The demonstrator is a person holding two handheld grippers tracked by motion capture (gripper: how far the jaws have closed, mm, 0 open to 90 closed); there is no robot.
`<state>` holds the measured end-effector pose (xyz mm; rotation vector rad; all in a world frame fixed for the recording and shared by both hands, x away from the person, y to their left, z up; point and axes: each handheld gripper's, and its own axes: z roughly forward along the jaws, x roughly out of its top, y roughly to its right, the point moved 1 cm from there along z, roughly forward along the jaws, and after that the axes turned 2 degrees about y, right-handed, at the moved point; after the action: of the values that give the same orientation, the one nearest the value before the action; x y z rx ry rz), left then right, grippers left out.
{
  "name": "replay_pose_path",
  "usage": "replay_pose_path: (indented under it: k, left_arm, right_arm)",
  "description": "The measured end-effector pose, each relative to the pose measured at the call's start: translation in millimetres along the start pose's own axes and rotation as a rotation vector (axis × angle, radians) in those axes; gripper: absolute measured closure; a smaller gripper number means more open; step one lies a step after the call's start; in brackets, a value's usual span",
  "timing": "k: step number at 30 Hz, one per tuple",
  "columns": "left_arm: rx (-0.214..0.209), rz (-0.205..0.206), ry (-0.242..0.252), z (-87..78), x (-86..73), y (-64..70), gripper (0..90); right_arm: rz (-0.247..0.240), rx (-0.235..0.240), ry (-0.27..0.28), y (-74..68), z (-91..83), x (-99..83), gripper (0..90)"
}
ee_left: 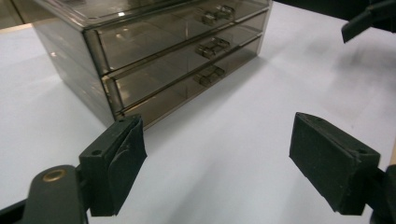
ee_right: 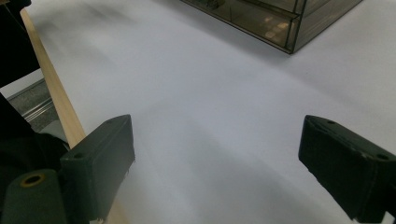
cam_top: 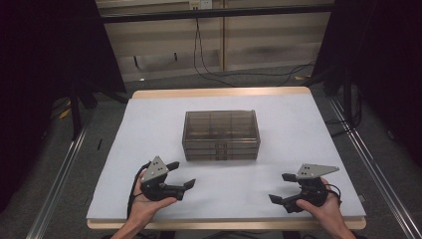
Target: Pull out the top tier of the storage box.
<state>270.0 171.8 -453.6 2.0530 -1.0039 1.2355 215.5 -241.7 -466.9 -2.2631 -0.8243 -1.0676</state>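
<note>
one smoky see-through plastic drawer box sits mid-table on the white sheet, three stacked drawers, each with a small clear handle in front, all pushed in. can't make out anything inside. left gripper is just in front of its left corner, right gripper off its right corner, both jaws wide apart, holding nothing.
</note>
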Motion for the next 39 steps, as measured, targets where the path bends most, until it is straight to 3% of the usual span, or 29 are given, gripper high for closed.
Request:
replay_pose_path:
  k: [5, 7, 12, 20, 29, 34, 39]
  left_arm:
    - [0.008, 0.029, 0.001, 2.5, 0.5, 3.6, 16.1]
    - [0.023, 0.072, -0.005, 4.0, 1.1, 5.9, 14.4]
    - [0.017, 0.081, -0.003, 6.5, 2.3, 9.9, 14.3]
    - [0.035, 0.146, -0.020, 9.9, 2.9, 17.1, 14.3]
    - [0.011, 0.232, -0.069, 16.2, 4.1, 25.9, 15.2]
    - [0.011, 0.240, -0.065, 19.0, 5.7, 28.2, 16.0]
    - [0.028, 0.294, -0.058, 22.7, 10.0, 33.0, 18.9]
  right_arm:
    - [0.002, -0.001, -0.002, -0.2, -0.4, -0.4, 10.6]
    - [0.003, -0.001, -0.003, -0.3, -0.6, -0.6, 10.6]
    - [0.000, -0.003, -0.002, -0.3, -1.0, -1.1, 10.6]
    - [0.002, -0.003, -0.005, -0.5, -0.7, -1.1, 10.6]
    - [0.000, -0.004, -0.007, -1.1, -0.3, -0.9, 10.6]
    - [0.000, -0.002, -0.008, -1.2, 0.6, -0.5, 10.6]
    - [-0.004, -0.001, -0.008, -0.8, 1.2, -0.2, 10.6]
